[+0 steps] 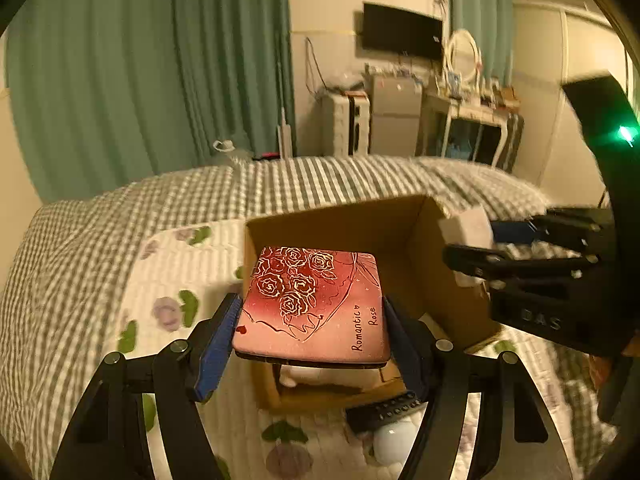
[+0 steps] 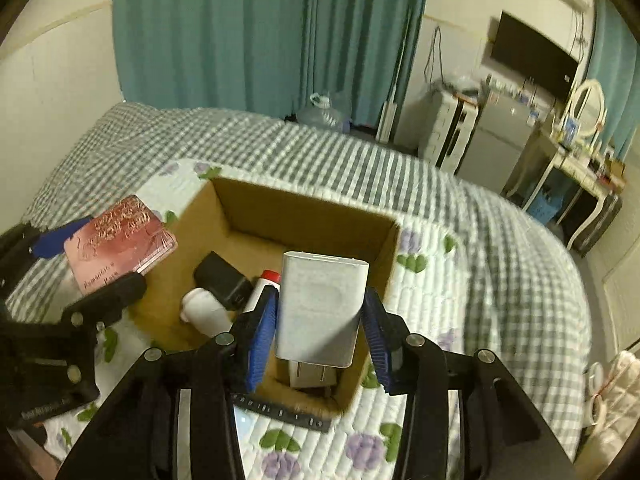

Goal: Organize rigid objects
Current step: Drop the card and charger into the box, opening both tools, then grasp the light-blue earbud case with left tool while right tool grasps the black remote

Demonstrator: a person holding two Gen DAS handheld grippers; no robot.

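My left gripper [image 1: 312, 332] has its jaws clamped on the pink rose-printed tin [image 1: 316, 304], held low in the centre of its frame over the open cardboard box [image 1: 340, 220] on the bed [image 1: 120, 216]. My right gripper [image 2: 320, 336] grips a white power bank [image 2: 320, 304] above the box, where a black adapter [image 2: 222, 280] and a white bottle [image 2: 204, 310] lie at centre left.

In the left wrist view, most of the cardboard box [image 1: 404, 220] interior is hidden by the red rose case [image 1: 316, 304], and the white charger [image 1: 466, 226] is blurred. The black remote [image 2: 280, 414] is largely covered in both views.
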